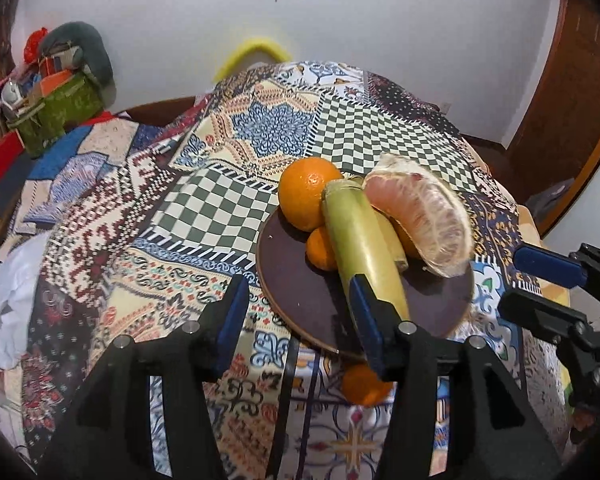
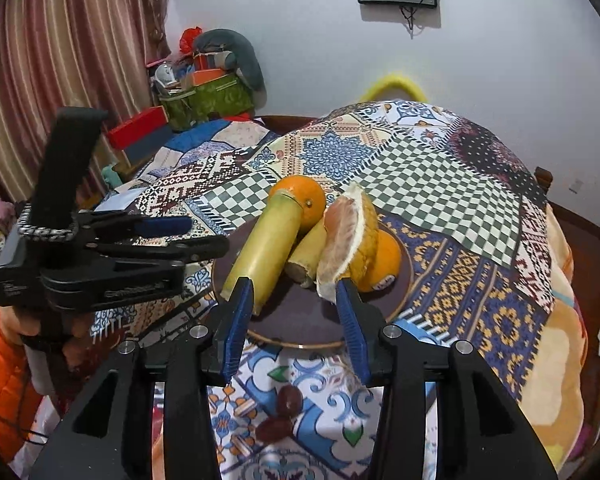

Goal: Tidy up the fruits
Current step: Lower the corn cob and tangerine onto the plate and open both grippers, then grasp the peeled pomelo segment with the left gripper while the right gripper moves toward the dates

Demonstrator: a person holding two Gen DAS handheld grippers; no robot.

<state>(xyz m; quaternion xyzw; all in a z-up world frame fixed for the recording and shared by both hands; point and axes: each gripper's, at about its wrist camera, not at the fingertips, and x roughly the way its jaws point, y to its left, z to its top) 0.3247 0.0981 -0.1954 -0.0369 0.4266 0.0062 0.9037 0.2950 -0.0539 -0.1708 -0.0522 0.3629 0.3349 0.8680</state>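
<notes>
A dark round plate (image 1: 300,300) (image 2: 300,320) on the patterned cloth holds a big orange (image 1: 306,192) (image 2: 304,196), a large greenish-yellow banana (image 1: 360,240) (image 2: 264,248), a smaller banana (image 2: 306,254), small oranges (image 1: 320,248) (image 2: 384,264) and a peeled pomelo wedge (image 1: 424,208) (image 2: 344,240). My left gripper (image 1: 300,308) is open and empty above the plate's near left edge. My right gripper (image 2: 292,308) is open and empty at the plate's near edge. A loose orange (image 1: 364,388) lies on the cloth below the plate. Two dates (image 2: 288,400) lie near the right gripper.
The patterned cloth (image 1: 204,208) covers a mound that falls away on all sides. A green basket (image 1: 56,112) (image 2: 208,100) of clutter and a red box (image 2: 140,130) stand at the back left. A wooden door (image 1: 560,100) is at the right.
</notes>
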